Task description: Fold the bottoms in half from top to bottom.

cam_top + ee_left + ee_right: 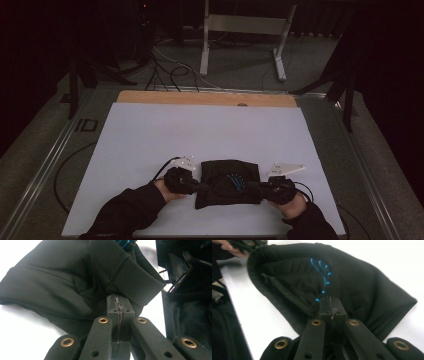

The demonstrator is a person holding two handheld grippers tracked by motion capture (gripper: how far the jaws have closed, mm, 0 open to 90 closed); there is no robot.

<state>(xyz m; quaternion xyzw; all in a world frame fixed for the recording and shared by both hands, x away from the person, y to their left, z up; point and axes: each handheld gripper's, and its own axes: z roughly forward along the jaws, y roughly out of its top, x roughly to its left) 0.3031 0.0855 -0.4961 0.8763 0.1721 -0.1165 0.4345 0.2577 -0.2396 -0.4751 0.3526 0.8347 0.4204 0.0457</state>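
A black folded garment (227,176) with a thin blue cord (235,181) lies near the front of the white table top (200,130). My left gripper (201,188) pinches its left side and my right gripper (254,187) pinches its right side. In the left gripper view the jaws (117,301) are pressed together on a fold of the black cloth (62,282), with the other gripper (180,270) beyond. Seen from the right gripper view, the jaws (332,302) are shut on the cloth (367,287) just below the blue cord (324,277). The left gripper (244,245) shows at the top left corner there.
A wooden strip (205,98) runs along the table's far edge, and metal rails (45,165) run down both sides. Beyond the table, a metal stand (245,30) and loose cables (170,70) sit on the floor. Both sleeves (125,212) come in at the bottom.
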